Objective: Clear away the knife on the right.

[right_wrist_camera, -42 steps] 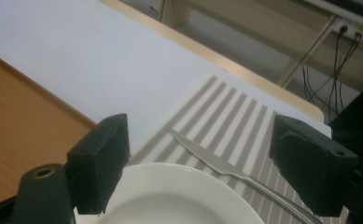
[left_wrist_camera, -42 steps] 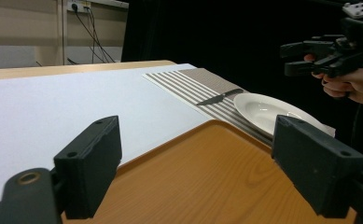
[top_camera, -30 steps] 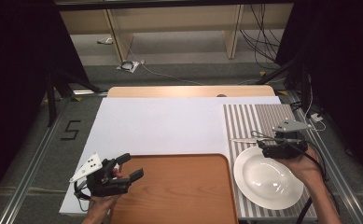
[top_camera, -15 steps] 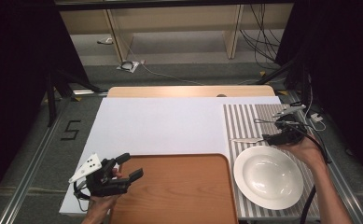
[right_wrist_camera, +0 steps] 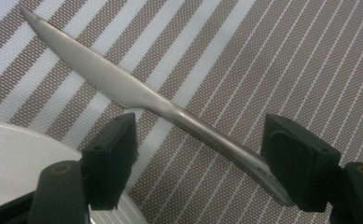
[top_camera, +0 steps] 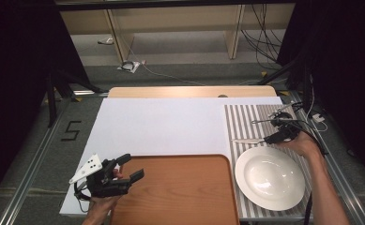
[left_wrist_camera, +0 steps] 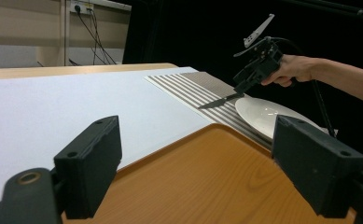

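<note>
The right hand-held gripper (right_wrist_camera: 198, 158) hovers with jaws wide apart astride the table knife (right_wrist_camera: 137, 98), whose handle crosses slantwise between them toward the right jaw, blade pointing away.

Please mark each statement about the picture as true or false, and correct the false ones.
1. A white plate lies on the striped mat. True.
2. The knife rests inside the plate. False: it lies on the striped mat, beyond the plate's rim.
3. The right gripper is open, with the knife handle between its jaws. True.
4. The left gripper holds a fork. False: it is open and holds nothing, over the wooden tray.
5. The wooden tray carries a cup. False: nothing stands on it.
</note>
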